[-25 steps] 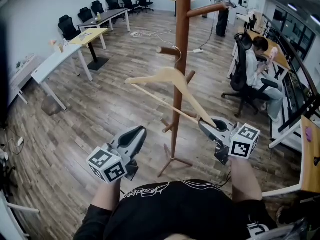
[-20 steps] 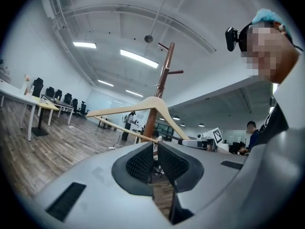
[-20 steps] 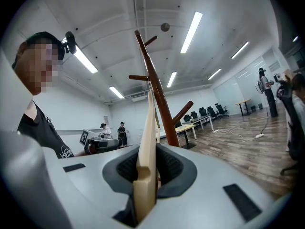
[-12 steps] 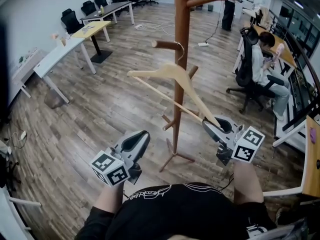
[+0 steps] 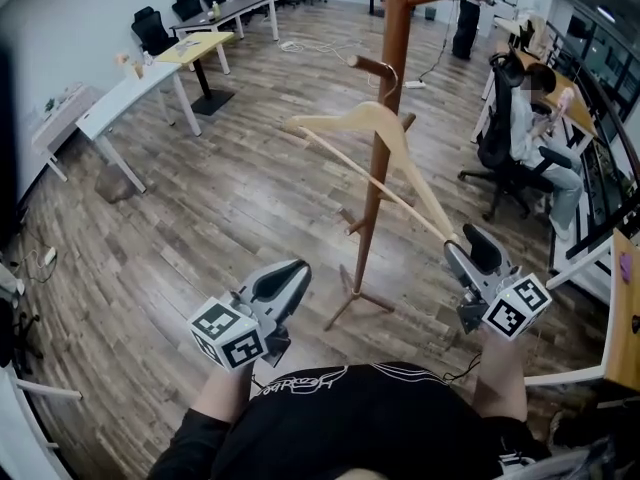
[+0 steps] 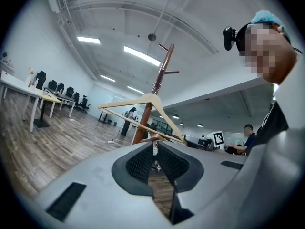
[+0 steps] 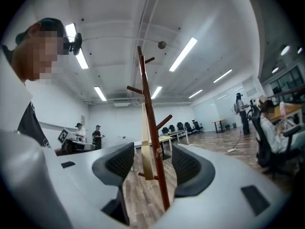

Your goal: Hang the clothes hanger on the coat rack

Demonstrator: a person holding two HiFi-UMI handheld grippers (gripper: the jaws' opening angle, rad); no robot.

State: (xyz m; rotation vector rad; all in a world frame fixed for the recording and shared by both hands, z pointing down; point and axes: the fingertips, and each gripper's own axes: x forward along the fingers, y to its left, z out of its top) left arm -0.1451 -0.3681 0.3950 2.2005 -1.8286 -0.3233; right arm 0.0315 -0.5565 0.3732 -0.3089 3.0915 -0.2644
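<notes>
Head view: left gripper is clenched shut on nothing and parked low, seemingly idle. Right gripper jaws are opening, pads clear of the clothes hanger, whose lower tip sits just ahead between them; this reads as a release. The hanger tilts, hook over a peg of the coat rack, so it is probably hung. Desks lie beyond.

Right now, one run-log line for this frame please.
phase: release | hanger: hook over coat rack peg, tilted | right gripper: jaws opening, pads off hanger | left gripper: shut, empty
</notes>
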